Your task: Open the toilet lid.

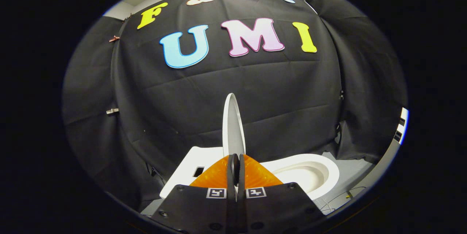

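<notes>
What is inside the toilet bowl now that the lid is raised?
The toilet bowl shows only bare white interior; its near part hides behind the gripper, whose fingers pinch the upright lid.

Tongs (236, 170) clamped on upright lid (232, 124)

The lower edge of the toilet lid (233, 128) is hidden behind the fingers of the gripper (235, 170), at 6 o'clock from its visible part. The near rim of the toilet bowl (310, 175) is covered by the gripper body.
</notes>
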Available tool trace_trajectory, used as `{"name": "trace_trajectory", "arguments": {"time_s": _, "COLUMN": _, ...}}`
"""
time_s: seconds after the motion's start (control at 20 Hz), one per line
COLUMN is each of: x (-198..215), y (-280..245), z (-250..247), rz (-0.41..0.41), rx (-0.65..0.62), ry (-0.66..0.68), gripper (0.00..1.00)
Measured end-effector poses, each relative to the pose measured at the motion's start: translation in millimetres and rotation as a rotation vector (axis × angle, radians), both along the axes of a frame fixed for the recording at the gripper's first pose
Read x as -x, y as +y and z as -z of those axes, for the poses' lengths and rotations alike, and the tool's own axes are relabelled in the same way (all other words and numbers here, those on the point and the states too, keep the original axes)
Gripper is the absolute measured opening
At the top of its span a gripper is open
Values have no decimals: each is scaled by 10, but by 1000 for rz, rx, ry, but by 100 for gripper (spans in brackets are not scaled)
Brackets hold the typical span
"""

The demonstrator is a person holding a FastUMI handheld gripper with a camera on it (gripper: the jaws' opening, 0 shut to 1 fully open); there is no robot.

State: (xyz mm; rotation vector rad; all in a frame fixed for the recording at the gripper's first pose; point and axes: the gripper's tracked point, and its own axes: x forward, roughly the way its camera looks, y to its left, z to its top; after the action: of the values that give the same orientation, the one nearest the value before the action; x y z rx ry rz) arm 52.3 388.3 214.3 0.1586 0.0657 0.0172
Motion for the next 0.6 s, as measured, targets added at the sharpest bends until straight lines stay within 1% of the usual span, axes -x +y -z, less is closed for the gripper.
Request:
{"name": "trace_trajectory", "arguments": {"time_s": 0.1, "x": -8, "y": 171, "z": 6, "rz": -10, "rx": 27, "ry": -3, "gripper": 5}}
{"name": "trace_trajectory", "arguments": {"time_s": 0.25, "x": -12, "y": 262, "z": 7, "rz": 10, "rx": 43, "ry": -10, "gripper": 5}}
{"name": "trace_trajectory", "arguments": {"time_s": 0.6, "x": -27, "y": 525, "z": 36, "rz": 15, "rx": 89, "ry": -19, "gripper": 5}}
